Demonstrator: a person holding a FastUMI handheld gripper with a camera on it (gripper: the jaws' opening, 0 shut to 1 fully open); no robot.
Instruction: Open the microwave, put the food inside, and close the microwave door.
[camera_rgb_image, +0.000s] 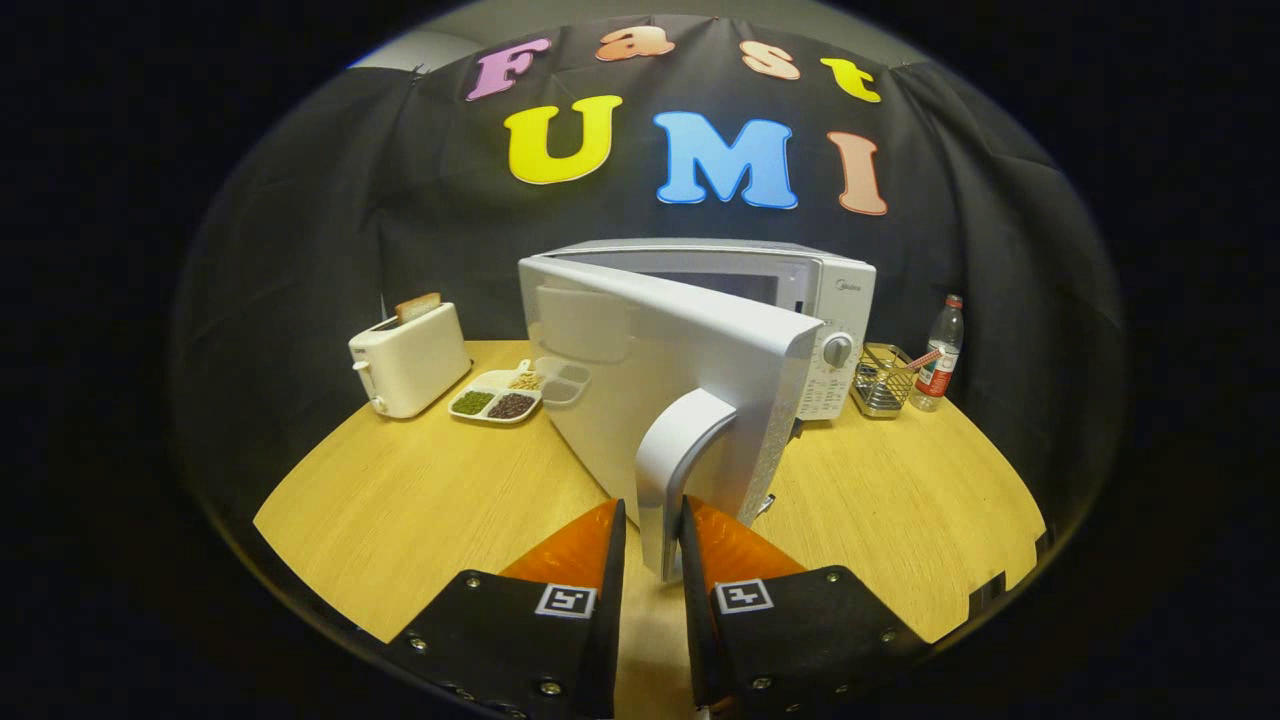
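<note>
A white microwave (800, 290) stands at the back of the round wooden table (400, 510). Its door (660, 390) is swung partly open toward me, hinged on the left. The curved door handle (675, 470) sits between my fingers, and my gripper (655, 520) is shut on it. A white divided plate of food (497, 397), with green and dark beans, lies on the table left of the door, partly hidden behind the door's edge. The microwave's inside is mostly hidden by the door.
A white toaster (410, 358) with a slice of bread stands left of the plate. Right of the microwave are a wire basket (882, 380) and a plastic bottle (940, 352). Bare tabletop lies on both sides of the fingers.
</note>
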